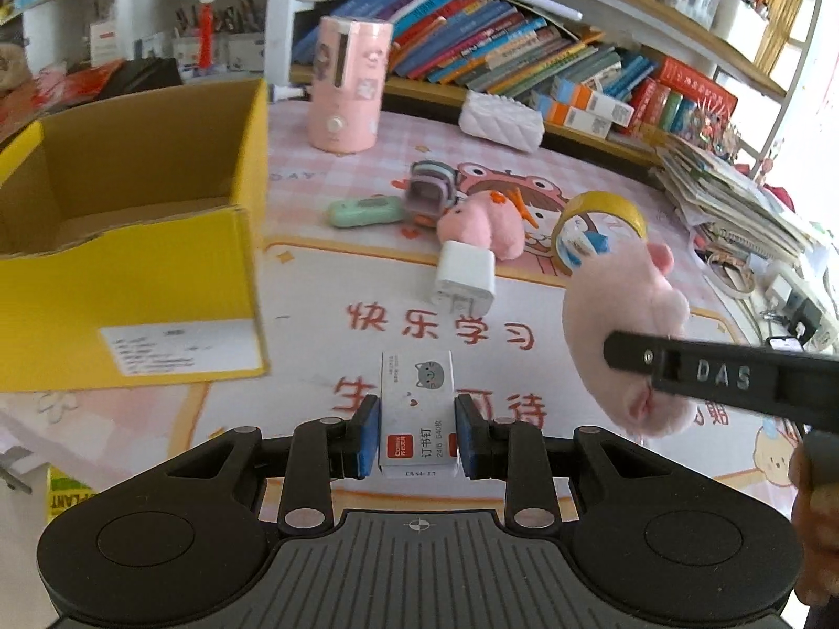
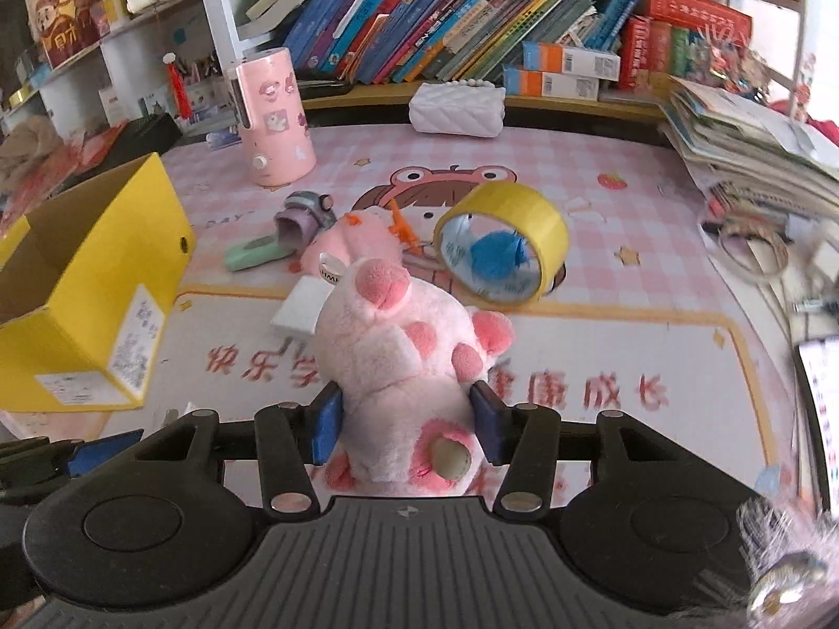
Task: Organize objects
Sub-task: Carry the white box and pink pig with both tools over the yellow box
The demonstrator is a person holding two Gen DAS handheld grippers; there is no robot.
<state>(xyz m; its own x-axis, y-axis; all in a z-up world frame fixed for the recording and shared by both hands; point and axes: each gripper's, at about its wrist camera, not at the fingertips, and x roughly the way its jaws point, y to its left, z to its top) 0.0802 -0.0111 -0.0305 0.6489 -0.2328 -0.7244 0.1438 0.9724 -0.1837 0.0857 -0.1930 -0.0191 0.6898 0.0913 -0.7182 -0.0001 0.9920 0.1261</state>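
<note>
box: open yellow cardboard box (image 1: 131,241) at 9 o'clock on the pink printed desk mat (image 1: 325,272) | centre: white square plug charger (image 1: 464,278), pink plush toy (image 1: 480,228) just behind at 12 | yellow tape roll (image 1: 603,220) at 2 | tall pink cylindrical canister (image 1: 348,84) at 11, before leaning row of books (image 1: 472,47)
</note>
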